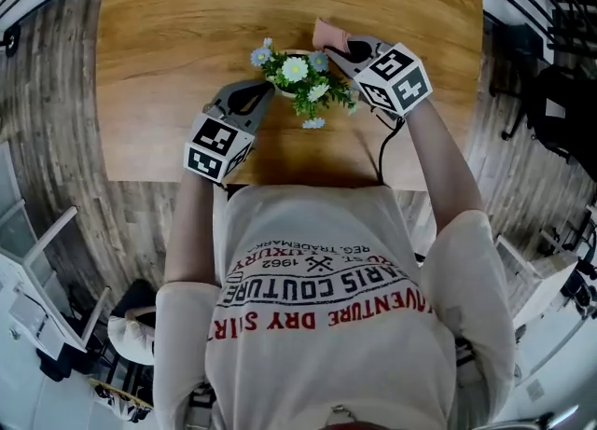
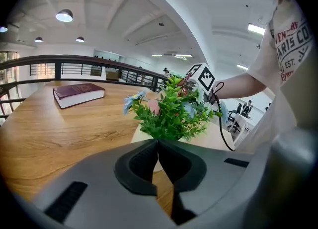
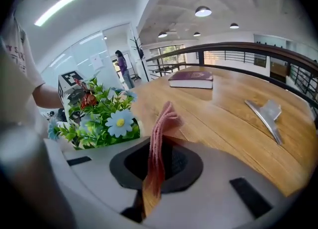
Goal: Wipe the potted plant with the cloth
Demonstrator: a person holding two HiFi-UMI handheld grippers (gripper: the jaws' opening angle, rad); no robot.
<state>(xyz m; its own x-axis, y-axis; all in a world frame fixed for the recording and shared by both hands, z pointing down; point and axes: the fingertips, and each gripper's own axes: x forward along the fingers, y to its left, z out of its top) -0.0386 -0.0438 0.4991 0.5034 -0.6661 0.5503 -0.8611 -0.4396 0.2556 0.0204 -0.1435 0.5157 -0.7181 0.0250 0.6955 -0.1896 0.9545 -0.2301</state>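
Leftward first: left gripper point(image 1: 266, 92), jaws clenched together on nothing, tips just beside the pot point(image 2: 140, 134). From it, plant point(image 1: 303, 83) at 3 o'clock in the head view; in its own view, dead ahead at 12 o'clock point(image 2: 171, 114). Looks like a bracing post, not a wiping one.

Middle: plant near the table's point(image 1: 168, 27) front edge, upright, between the two grippers.

Rightward: right gripper point(image 1: 336, 48) clamped on the cloth point(image 1: 326, 34), a pink fold that stands up out of the jaws point(image 3: 159, 161), long axis from 6 to 12 o'clock in its own view point(image 3: 160, 133). Free end of the cloth points away from the leaves, toward the far side of the table. From this gripper, plant at 7 o'clock in the head view and at 10 o'clock in the right gripper view point(image 3: 99, 121); near, not touching as far as can be told.

Judgement: calls for a swing of the cloth toward 7 o'clock onto the leaves. Nearer to the pot: left. Bearing the cloth: right.
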